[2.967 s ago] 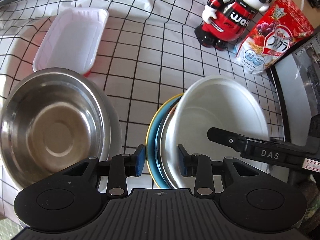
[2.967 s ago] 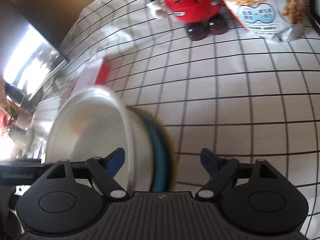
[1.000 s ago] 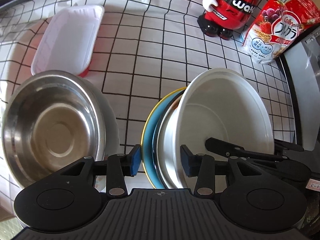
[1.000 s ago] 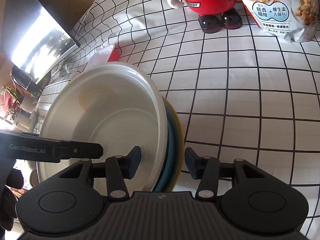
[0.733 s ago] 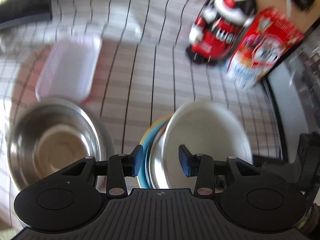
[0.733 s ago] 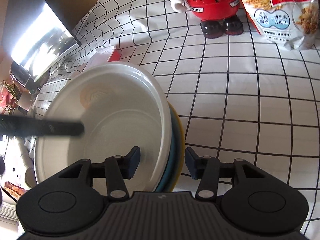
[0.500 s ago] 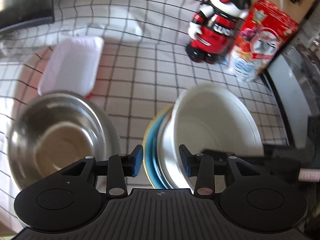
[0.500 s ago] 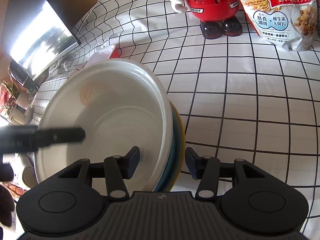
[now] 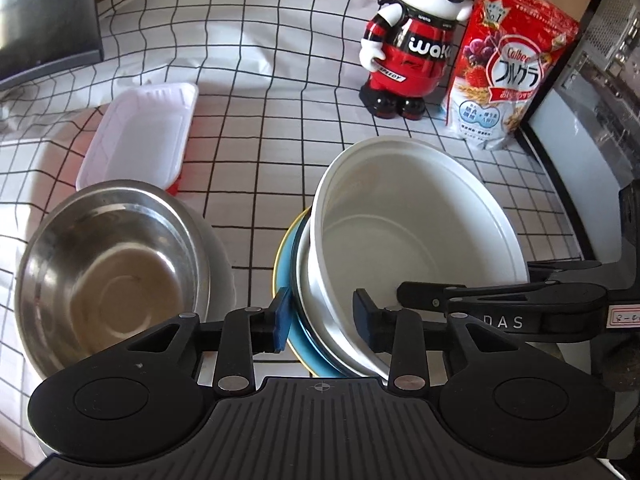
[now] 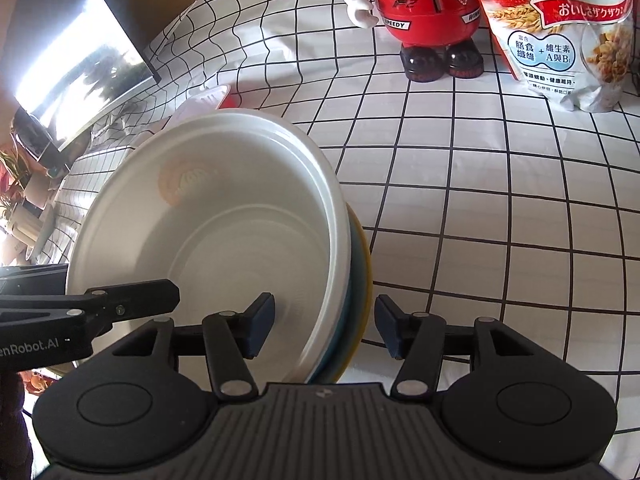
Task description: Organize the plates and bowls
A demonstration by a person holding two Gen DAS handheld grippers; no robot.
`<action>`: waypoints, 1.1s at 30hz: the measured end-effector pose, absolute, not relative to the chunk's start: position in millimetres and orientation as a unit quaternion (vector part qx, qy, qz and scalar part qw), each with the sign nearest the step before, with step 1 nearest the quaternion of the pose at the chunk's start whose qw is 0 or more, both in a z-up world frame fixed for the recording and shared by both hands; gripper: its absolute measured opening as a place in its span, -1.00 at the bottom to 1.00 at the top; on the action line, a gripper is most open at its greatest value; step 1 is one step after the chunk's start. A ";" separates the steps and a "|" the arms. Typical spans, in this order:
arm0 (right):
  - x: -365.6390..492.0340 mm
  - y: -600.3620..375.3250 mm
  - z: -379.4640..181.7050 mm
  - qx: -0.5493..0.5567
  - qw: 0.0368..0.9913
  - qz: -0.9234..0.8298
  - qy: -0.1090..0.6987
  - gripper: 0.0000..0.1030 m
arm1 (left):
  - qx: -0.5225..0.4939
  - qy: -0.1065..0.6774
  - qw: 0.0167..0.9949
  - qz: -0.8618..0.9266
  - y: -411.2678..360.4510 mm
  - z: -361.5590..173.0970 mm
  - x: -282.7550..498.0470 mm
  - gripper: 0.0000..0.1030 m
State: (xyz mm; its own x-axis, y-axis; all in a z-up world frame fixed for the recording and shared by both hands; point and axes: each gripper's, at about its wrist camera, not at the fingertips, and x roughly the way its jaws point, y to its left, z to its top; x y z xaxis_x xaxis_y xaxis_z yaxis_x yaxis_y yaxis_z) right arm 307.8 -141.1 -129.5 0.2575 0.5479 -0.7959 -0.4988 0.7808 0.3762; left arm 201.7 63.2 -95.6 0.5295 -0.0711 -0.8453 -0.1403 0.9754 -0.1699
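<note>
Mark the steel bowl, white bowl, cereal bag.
steel bowl [image 9: 108, 276], left wrist view, inner bottom.
white bowl [image 10: 240, 240], right wrist view, inside wall.
cereal bag [image 9: 512, 68], left wrist view, front label.

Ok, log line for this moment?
left hand-held gripper: jaws just closing over white bowl and blue plate rims, grip unclear | right hand-held gripper: jaws just opening, astride same stack | steel bowl: apart

A home table: checked tablecloth [image 9: 280, 80], cereal bag [image 9: 508, 68], toy robot figure [image 9: 412, 40]
</note>
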 end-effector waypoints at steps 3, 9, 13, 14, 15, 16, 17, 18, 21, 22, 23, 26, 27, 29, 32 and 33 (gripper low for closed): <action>307.4 -141.4 -129.4 0.024 0.792 0.332 0.512 0.07 | -0.115 0.485 0.867 0.032 63.0 -95.7 202.0 -0.38; 304.7 -140.8 -130.2 0.024 0.793 0.337 0.507 0.13 | -0.128 0.489 0.861 0.051 64.6 -95.1 205.3 -0.48; 301.4 -138.6 -129.8 0.025 0.793 0.342 0.504 0.11 | -0.124 0.501 0.855 0.046 66.7 -94.4 209.0 -0.51; 300.8 -138.3 -129.3 0.024 0.793 0.344 0.502 0.10 | -0.130 0.503 0.853 0.041 69.6 -93.5 209.0 -0.52; 300.6 -138.5 -128.8 0.024 0.793 0.347 0.500 0.08 | -0.138 0.504 0.852 0.036 73.4 -92.4 207.9 -0.52; 301.1 -139.4 -128.3 0.027 0.792 0.351 0.499 0.04 | -0.145 0.503 0.852 0.030 77.0 -90.8 206.8 -0.54; 302.3 -140.5 -128.2 0.029 0.791 0.352 0.500 0.00 | -0.149 0.498 0.854 0.026 80.2 -88.2 205.3 -0.55; 303.6 -141.5 -128.5 0.030 0.790 0.351 0.501 -0.01 | -0.151 0.492 0.857 0.021 81.9 -85.4 203.6 -0.54; 306.5 -144.1 -130.1 0.031 0.792 0.345 0.504 -0.02 | -0.145 0.483 0.863 0.011 82.6 -80.2 204.0 -0.48; 307.0 -144.4 -130.6 0.032 0.791 0.345 0.505 -0.02 | -0.134 0.481 0.867 0.010 80.2 -79.2 204.5 -0.47; 307.5 -144.5 -130.9 0.034 0.790 0.344 0.506 -0.02 | -0.122 0.480 0.869 0.014 77.6 -78.1 204.9 -0.41; 307.9 -144.0 -131.0 0.031 0.790 0.344 0.507 -0.02 | -0.083 0.476 0.875 0.033 69.6 -72.5 204.6 -0.22; 308.6 -143.9 -131.0 0.031 0.789 0.344 0.507 -0.02 | -0.068 0.474 0.877 0.040 66.5 -70.9 204.3 -0.15; 308.0 -144.3 -131.1 0.031 0.789 0.343 0.508 -0.02 | -0.051 0.477 0.876 0.049 63.7 -72.2 205.7 -0.11; 306.9 -142.6 -130.7 0.027 0.789 0.342 0.509 -0.02 | -0.085 0.494 0.864 0.041 70.8 -84.2 212.3 -0.13; 306.9 -142.0 -131.0 0.027 0.788 0.341 0.511 -0.02 | -0.102 0.499 0.860 0.034 74.1 -88.3 214.5 -0.17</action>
State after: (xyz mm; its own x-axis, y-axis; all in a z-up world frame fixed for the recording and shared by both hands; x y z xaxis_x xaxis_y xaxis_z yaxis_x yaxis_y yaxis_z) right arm 306.9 -142.0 -131.0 0.2440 0.5662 -0.7873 -0.5101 0.7654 0.3923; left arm 214.5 74.1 -88.3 0.4996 -0.0432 -0.8652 -0.1608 0.9768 -0.1417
